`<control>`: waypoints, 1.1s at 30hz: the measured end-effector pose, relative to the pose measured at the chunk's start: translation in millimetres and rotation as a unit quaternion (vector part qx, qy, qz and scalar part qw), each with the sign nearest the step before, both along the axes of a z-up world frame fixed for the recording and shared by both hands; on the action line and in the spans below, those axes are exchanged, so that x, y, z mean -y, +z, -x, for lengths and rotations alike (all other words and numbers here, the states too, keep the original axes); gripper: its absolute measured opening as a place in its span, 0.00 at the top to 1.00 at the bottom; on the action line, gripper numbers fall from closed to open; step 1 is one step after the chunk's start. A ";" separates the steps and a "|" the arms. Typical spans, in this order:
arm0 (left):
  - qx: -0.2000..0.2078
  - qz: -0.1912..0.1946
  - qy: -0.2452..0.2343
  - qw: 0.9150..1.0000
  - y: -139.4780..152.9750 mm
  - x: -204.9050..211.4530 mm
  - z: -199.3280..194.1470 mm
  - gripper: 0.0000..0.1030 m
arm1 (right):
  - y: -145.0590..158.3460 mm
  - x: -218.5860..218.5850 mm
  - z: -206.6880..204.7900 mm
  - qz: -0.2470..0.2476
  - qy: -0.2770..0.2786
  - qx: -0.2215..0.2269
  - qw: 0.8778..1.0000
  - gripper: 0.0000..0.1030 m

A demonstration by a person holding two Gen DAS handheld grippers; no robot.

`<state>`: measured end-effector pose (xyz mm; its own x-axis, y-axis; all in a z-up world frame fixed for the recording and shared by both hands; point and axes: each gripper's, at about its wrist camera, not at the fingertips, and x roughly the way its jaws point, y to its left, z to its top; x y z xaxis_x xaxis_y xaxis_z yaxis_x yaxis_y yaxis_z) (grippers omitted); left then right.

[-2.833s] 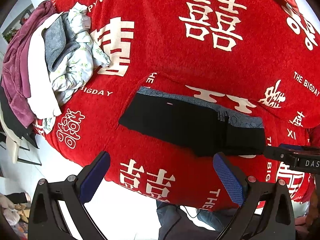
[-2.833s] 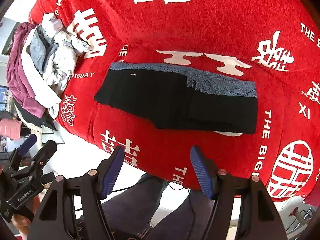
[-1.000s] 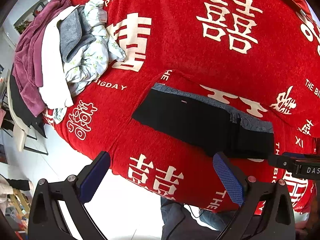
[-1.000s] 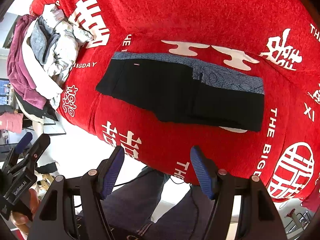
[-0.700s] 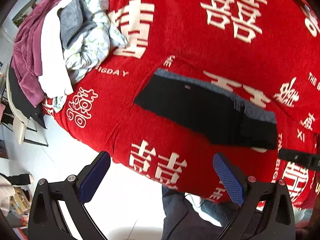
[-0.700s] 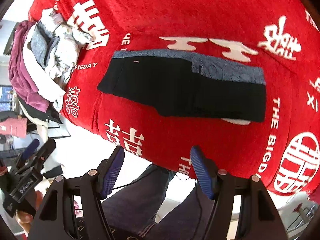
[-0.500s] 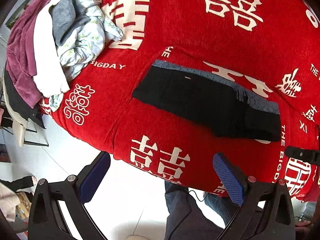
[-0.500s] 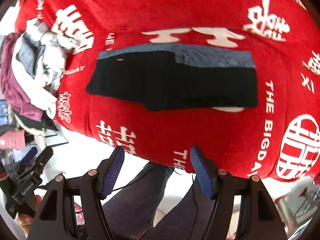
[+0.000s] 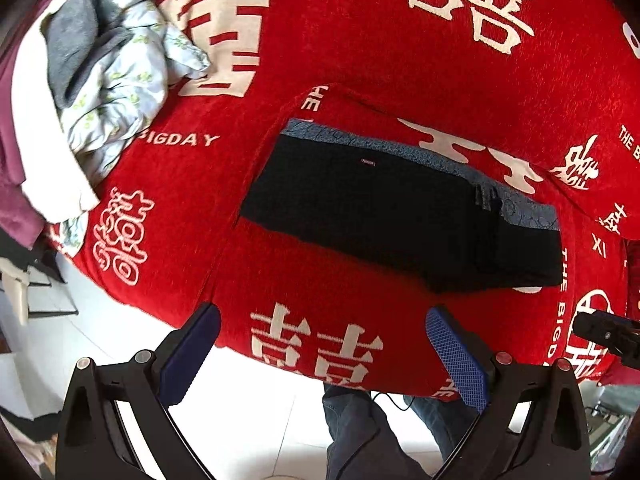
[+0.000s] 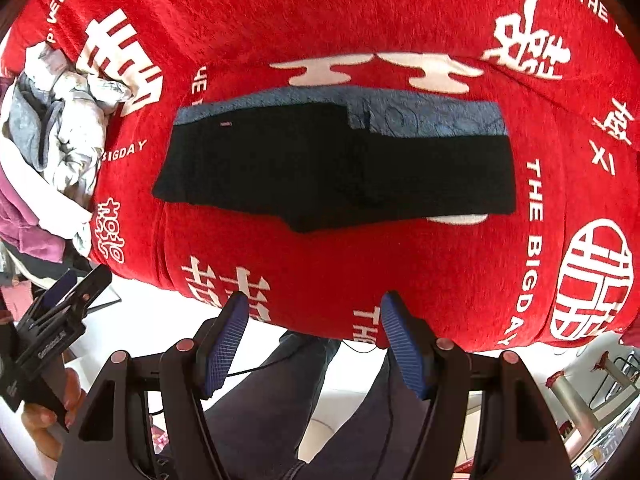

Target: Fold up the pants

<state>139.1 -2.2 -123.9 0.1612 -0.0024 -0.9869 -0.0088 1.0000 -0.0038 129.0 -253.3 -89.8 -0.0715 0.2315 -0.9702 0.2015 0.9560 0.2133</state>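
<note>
The pants (image 9: 392,216) (image 10: 332,164) lie folded flat on the red bedspread (image 9: 400,52) (image 10: 320,12), black with a blue-grey patterned strip along the far edge. My left gripper (image 9: 322,344) hangs open above the bed's near edge, short of the pants, nothing between its blue pads. My right gripper (image 10: 312,340) is also open and empty, over the near edge below the pants' middle. In the right wrist view the left gripper (image 10: 60,300) shows at the lower left in a hand. The right gripper's tip (image 9: 600,332) shows at the left wrist view's right edge.
A heap of clothes (image 9: 80,88) (image 10: 52,136), grey, white, floral and purple, sits at the bed's left end. A person's legs in dark trousers (image 9: 360,424) (image 10: 280,400) stand on the white floor below the bed edge. A chair (image 9: 16,280) stands at far left.
The left gripper sank closer to the bed, so the pants look larger. The right view rolled, and the pants now lie nearly level across it. Both grippers stayed open.
</note>
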 end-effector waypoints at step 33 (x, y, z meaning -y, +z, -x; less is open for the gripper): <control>-0.003 0.116 0.145 0.983 -197.1 -87.4 -58.6 0.00 | -216.7 -72.3 -92.3 -0.006 0.086 0.038 0.996 0.25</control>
